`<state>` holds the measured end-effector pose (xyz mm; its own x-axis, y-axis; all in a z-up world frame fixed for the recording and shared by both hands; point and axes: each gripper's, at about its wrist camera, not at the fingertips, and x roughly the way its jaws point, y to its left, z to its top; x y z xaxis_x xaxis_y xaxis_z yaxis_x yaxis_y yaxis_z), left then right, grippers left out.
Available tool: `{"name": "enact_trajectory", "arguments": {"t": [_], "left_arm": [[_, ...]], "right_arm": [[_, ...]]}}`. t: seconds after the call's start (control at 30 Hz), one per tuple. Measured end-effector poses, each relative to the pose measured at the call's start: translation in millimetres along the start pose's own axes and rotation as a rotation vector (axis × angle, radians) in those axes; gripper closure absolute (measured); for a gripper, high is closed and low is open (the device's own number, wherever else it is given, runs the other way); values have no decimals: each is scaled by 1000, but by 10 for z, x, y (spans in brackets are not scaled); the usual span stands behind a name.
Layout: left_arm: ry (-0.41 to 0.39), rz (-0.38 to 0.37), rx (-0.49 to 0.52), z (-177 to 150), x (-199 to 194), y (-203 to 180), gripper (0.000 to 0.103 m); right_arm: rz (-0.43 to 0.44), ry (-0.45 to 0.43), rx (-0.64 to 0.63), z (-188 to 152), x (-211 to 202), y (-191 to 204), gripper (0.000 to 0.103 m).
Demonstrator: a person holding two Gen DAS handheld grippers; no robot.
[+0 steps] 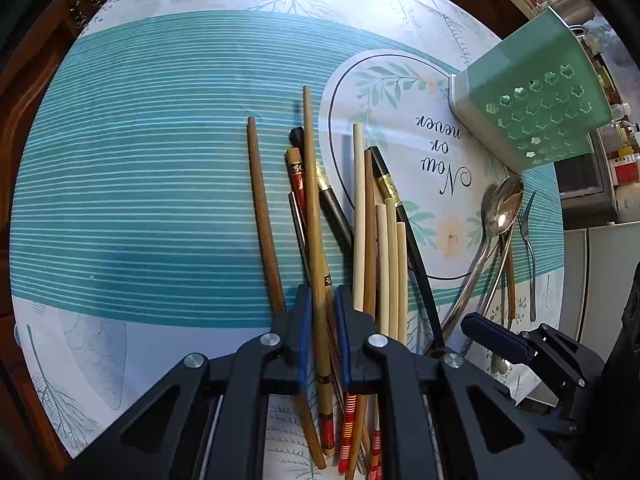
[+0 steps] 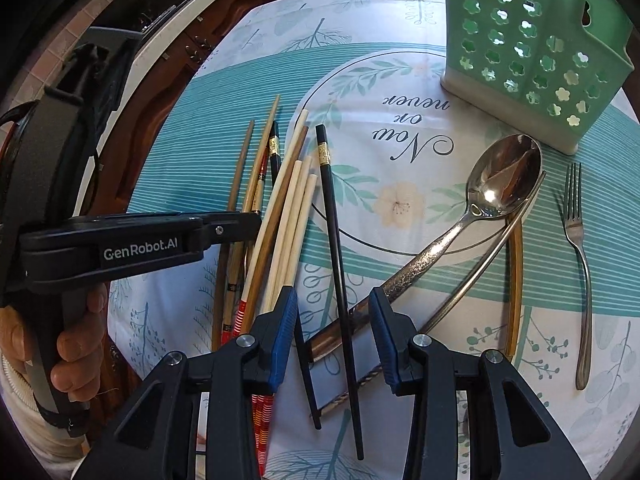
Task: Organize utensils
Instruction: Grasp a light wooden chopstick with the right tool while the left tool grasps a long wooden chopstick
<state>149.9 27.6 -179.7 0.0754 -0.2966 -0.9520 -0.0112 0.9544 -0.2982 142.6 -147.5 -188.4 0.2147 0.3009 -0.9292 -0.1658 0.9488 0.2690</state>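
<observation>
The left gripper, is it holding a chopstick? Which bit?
Yes. The left gripper pinches one light brown wooden chopstick on its thicker half, below the middle. The right gripper holds nothing.

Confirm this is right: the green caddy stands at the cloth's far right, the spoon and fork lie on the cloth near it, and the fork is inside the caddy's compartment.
Wrong on one point: the fork is not inside the caddy. The right wrist view shows it lying flat on the cloth, right of the spoon. The rest stands.
</observation>
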Motion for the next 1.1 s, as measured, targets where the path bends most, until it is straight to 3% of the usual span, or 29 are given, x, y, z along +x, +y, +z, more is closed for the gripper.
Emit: {"name": "enact_trajectory", "arguments": {"t": [0.2, 0.5, 0.63, 1.1], "left_arm": [[-31, 3, -16, -61, -73, 66, 99], [-78, -34, -21, -256, -279, 141, 99], [-92, -50, -8, -326, -368, 132, 99], [-110, -82, 6, -398, -478, 152, 99]], "right_arm": [[10, -3, 4, 18, 9, -27, 64], [130, 10, 68, 245, 126, -74, 64], [160, 34, 94, 349, 227, -95, 73], [153, 23, 67, 417, 164, 35, 74]]}}
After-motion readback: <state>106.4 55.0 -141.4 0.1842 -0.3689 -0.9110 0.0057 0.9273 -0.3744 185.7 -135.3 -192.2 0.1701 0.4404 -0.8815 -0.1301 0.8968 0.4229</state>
